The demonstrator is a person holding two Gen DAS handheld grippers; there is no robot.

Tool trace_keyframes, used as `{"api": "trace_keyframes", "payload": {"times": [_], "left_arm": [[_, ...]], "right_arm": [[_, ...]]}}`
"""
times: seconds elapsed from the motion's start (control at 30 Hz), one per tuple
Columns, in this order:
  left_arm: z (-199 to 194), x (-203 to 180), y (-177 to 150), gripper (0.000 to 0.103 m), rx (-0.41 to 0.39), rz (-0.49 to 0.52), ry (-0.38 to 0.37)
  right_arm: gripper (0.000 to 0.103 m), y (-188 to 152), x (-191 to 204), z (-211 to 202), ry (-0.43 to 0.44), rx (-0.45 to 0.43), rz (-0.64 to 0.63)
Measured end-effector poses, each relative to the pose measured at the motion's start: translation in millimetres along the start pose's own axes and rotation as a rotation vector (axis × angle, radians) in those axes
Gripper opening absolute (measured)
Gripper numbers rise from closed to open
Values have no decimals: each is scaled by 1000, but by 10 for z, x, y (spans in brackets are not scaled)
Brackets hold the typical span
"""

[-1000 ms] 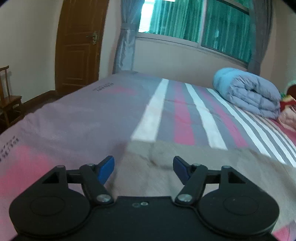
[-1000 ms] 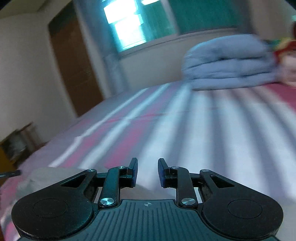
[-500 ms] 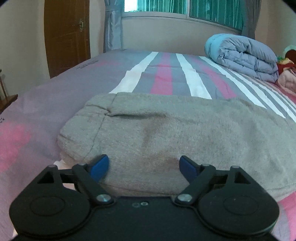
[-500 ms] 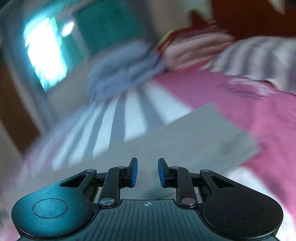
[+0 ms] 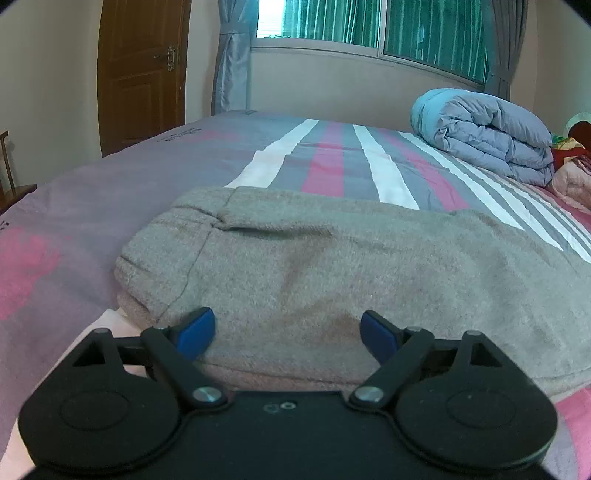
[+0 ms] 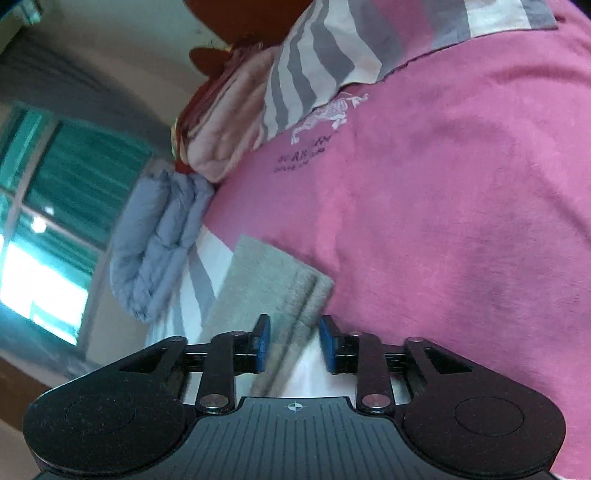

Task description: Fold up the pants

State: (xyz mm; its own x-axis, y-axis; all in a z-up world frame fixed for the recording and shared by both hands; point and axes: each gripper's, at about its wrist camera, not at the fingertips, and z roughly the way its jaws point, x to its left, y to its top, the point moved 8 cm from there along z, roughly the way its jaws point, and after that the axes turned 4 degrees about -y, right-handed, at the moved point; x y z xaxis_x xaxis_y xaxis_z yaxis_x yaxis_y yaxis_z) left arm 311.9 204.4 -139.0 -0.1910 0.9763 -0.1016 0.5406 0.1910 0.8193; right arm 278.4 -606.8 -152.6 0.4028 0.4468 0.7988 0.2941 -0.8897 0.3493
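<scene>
One pair of grey fleece pants (image 5: 332, 266), folded lengthwise, lies flat on the bed (image 5: 55, 206) across its striped grey, pink and white sheet. In the left wrist view the waistband end sits toward 10 o'clock and the legs run off toward 3 o'clock. In the right wrist view, which is rolled steeply, the hem end (image 6: 280, 291) shows just above the tool, its edge against the pink part of the sheet.

Left tool (image 5: 286, 334): jaws have just been opening and stand wide, one blue pad on each side of the near folded edge, pressing on nothing.

Right tool (image 6: 293, 343): jaws have just been opening and stand partly apart, the hem seen in the gap between the pads; contact cannot be told.

Folded blue quilt (image 5: 487, 133) at 2 o'clock on the bed. Pink bedding and a striped pillow (image 6: 310, 66) at 12 o'clock in the right view. Brown door (image 5: 142, 70) at 11 o'clock. Window with green blind (image 5: 369, 22) at 12 o'clock.
</scene>
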Motion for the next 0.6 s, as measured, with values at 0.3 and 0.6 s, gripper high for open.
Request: {"api": "trace_keyframes", "payload": {"times": [0.3,0.6], "left_arm": [[-9,-6,-27,80,-18,4,1],[-21,-8,-35,80,-29,5,-2]], "right_arm": [[10,-39,324,-38,9,-11,-196],[10,-94,17,104,-56,25,-154]]}}
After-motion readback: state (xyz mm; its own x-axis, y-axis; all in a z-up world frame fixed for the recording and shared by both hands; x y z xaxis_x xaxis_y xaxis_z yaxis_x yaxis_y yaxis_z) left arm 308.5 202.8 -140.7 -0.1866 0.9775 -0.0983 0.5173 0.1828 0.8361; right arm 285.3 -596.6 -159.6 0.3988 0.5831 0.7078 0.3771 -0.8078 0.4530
